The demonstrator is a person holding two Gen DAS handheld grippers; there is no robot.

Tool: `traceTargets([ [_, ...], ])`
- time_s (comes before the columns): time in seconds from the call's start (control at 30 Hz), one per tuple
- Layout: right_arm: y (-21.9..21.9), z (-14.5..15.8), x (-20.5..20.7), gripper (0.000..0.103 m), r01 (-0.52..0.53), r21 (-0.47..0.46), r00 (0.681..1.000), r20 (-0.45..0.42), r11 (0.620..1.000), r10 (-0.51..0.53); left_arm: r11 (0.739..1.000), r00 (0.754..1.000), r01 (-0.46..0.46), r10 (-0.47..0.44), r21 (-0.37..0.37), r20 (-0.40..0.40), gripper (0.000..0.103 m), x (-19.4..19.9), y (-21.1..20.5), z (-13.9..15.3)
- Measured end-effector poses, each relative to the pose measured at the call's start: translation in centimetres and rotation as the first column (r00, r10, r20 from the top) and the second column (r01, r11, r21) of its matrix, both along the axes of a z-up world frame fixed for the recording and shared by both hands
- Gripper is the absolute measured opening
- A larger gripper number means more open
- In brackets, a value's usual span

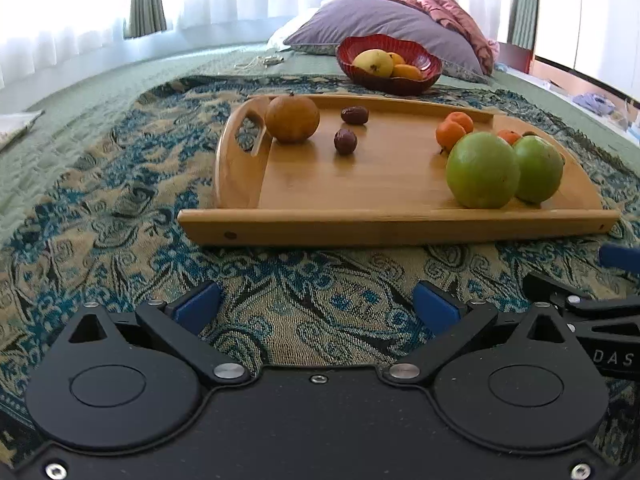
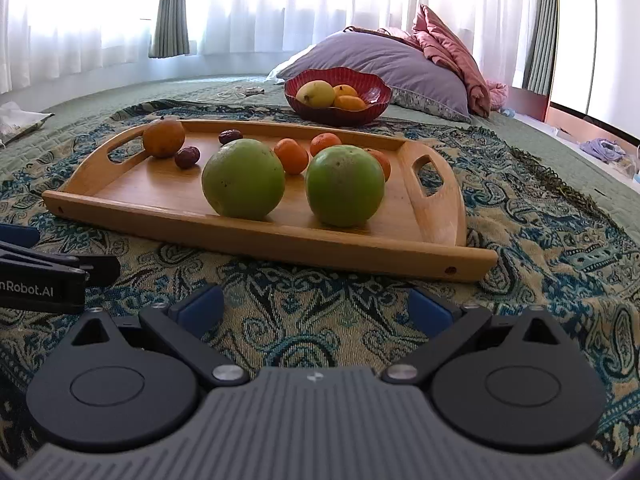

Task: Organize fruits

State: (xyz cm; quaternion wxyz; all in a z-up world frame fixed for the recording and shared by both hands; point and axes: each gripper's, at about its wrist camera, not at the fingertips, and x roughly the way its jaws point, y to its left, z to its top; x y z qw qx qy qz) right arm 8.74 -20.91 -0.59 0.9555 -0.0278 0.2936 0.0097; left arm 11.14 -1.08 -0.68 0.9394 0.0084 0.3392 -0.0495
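Fruits spread over wooden tray [image 2: 256,236] w/ cut-out handles at both ends, set on paisley throw [image 2: 540,248] over green bedspread. On tray: two big green round fruits [image 2: 243,178] [image 2: 345,185] near front rim, side by side, slightly apart in right wrist view, overlapping in left wrist view. Behind them three small mandarins [image 2: 291,155] [image 2: 325,143] [image 2: 380,162], last one mostly hidden by right green fruit. Toward left end: larger dull-orange citrus [image 2: 164,137] w/ stem nub up, next to handle cut-out; two dark red dates [image 2: 187,157] [image 2: 230,136] close by, not touching each other.

Red ribbed bowl [image 2: 372,98] behind tray, on bedspread in front of purple pillow [image 2: 384,60]. Holds yellow-green pear-like fruit [image 2: 315,94] + two orange fruits [image 2: 349,102] [image 2: 345,90] beside it.

Green fruits matte, faint brown speckling, skin intact. Mandarins bright, glossy.

Left gripper [image 1: 316,306]: blue pads spread wide, nothing between, over throw just short of tray's front rim. Right gripper [image 2: 316,306]: likewise wide apart, empty, over throw near tray front. Neither touching tray or fruit. Each gripper's edge visible in other's view, side by side.
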Motion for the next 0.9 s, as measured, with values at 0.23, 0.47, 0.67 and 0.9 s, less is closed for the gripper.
traceTargets([
  [0.23,-0.20,-0.40,0.08,0.103,0.000,0.017,1.000,-0.013,1.000,0.000,1.000,1.000,-0.011,0.011,0.003,0.001,0.103,0.19,-0.03,-0.27],
  [0.47,-0.19,-0.59,-0.05,0.103,0.002,0.021,1.000,-0.002,1.000,-0.002,1.000,1.000,-0.022,0.022,-0.008,-0.005,0.103,0.41,0.04,-0.34],
  [0.67,-0.22,-0.64,-0.03,0.103,0.002,0.025,1.000,-0.002,1.000,-0.002,0.999,0.999,-0.032,0.032,0.000,-0.002,0.103,0.36,-0.15,-0.39],
  [0.9,-0.33,-0.70,-0.09,0.103,0.003,0.029,1.000,-0.001,1.000,-0.003,0.999,0.999,-0.035,0.035,0.007,-0.003,0.103,0.38,-0.45,-0.44],
])
